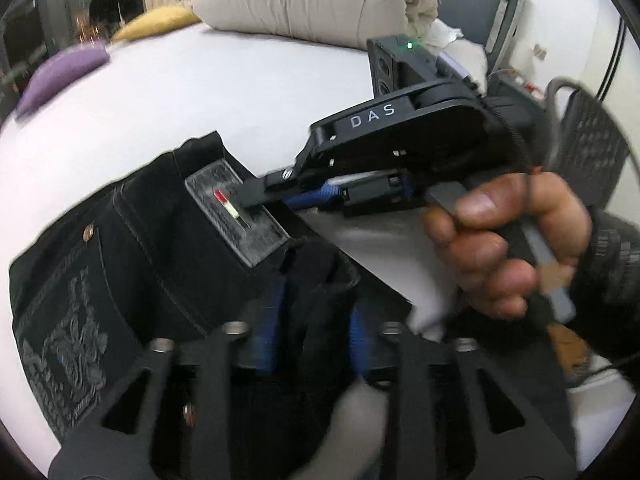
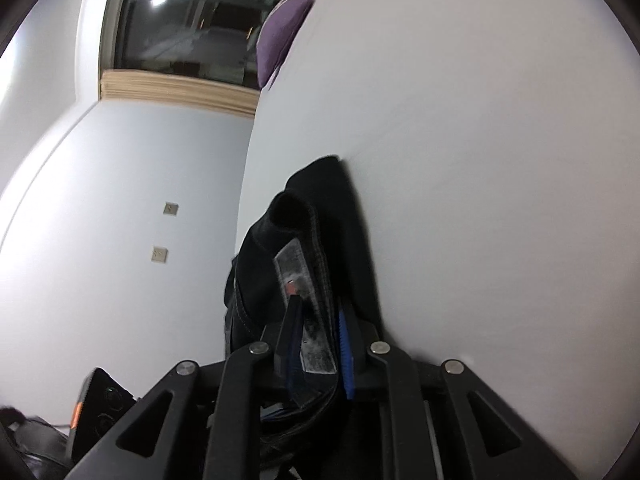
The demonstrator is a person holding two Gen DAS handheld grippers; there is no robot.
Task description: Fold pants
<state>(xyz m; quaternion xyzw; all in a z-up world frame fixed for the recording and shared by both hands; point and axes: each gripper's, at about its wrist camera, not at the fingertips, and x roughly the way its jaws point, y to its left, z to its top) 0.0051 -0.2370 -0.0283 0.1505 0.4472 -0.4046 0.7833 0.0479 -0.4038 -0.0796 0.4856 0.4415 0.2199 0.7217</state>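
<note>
We grip the black pants (image 1: 132, 248) on the white bed (image 1: 200, 92) with both grippers: our left gripper (image 1: 316, 320) clamps a fabric fold, our right gripper (image 2: 320, 344) pinches the waistband at its patch (image 1: 236, 216).

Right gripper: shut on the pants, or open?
Shut on the pants. The left wrist view shows the right gripper pinching the waistband at the grey label; its own view shows cloth between its fingers.
</note>
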